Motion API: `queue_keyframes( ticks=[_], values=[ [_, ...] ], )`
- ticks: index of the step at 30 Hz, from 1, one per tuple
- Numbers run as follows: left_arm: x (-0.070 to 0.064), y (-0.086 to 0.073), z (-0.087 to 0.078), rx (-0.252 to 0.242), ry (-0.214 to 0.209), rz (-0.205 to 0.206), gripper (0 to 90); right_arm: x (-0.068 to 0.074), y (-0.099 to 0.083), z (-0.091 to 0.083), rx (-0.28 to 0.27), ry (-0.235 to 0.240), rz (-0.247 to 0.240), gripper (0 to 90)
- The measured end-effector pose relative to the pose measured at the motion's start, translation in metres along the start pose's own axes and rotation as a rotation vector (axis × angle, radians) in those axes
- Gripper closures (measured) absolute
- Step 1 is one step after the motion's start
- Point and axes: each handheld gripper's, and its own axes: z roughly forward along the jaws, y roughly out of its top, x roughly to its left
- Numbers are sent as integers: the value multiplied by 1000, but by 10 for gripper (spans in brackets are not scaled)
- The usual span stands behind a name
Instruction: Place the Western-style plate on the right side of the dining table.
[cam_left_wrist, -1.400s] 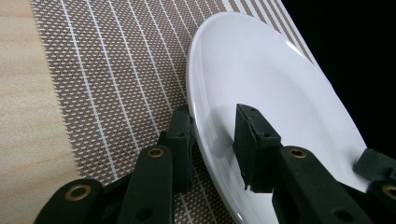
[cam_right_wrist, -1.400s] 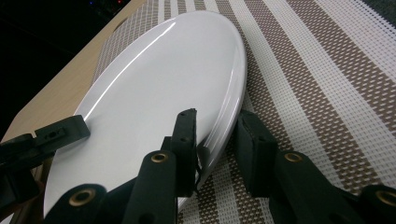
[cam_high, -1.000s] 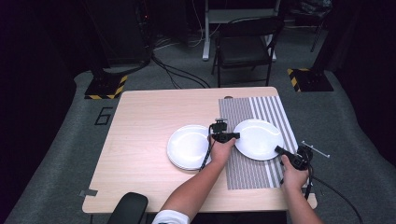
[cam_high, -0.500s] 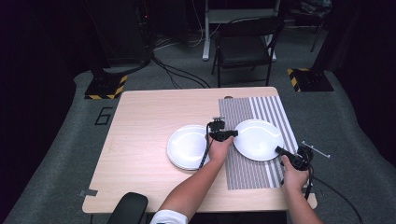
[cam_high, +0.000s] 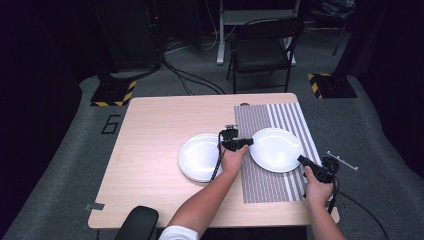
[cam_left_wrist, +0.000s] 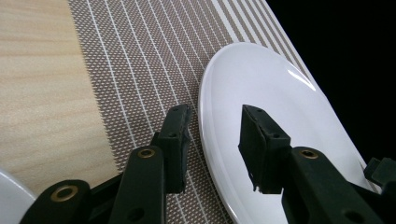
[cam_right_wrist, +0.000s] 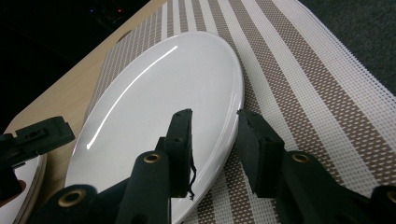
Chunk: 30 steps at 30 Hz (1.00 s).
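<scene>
1. Compared with a second ago, the left tool (cam_high: 239, 144) sits much as it did at the 9 o'clock rim of the white plate (cam_high: 276, 149); the plate looks a touch further toward 3 o'clock on the striped placemat (cam_high: 265, 180), though the shift is slight.
2. The right tool (cam_high: 306, 162) has stayed at the plate's 4 o'clock edge, with no clear change.
3. In the left gripper view the left tool (cam_left_wrist: 212, 140) is spread, one jaw over the placemat (cam_left_wrist: 140, 60) and the other over the plate (cam_left_wrist: 261, 93), so the rim runs between them without being pinched.
4. In the right gripper view the right tool (cam_right_wrist: 215, 144) is likewise spread astride the plate (cam_right_wrist: 163, 88) rim, one jaw above the plate and one above the placemat (cam_right_wrist: 303, 70).
5. The plate lies on the placemat toward the table (cam_high: 150, 130) edge at 3 o'clock.
6. A stack of white plates (cam_high: 199, 157) rests on the bare wood just beside the left hand (cam_high: 231, 159), at 9 o'clock from the plate.
7. Beyond the table at 12 o'clock stands a black chair (cam_high: 262, 50); nothing lies between either tool and the rim.
</scene>
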Motion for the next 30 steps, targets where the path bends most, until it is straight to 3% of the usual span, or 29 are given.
queue_keyframes(
  ticks=[3,9,17,21,24,30],
  values=[
    [1,2,-5,-1,-8,6,606,5,0,-4,-11,13,-18,643],
    [4,4,-16,-21,-15,20,579,18,-2,-5,-14,43,-101,636],
    [11,8,-31,-40,-9,37,574,35,-6,-5,12,65,-206,618],
    [14,9,-39,-52,-9,43,567,41,-6,-5,11,69,-234,613],
    [17,10,-47,-44,-8,74,563,44,-7,-5,19,82,-244,606],
    [20,13,-62,-59,-11,97,554,54,-10,-7,14,104,-288,599]
  ],
)
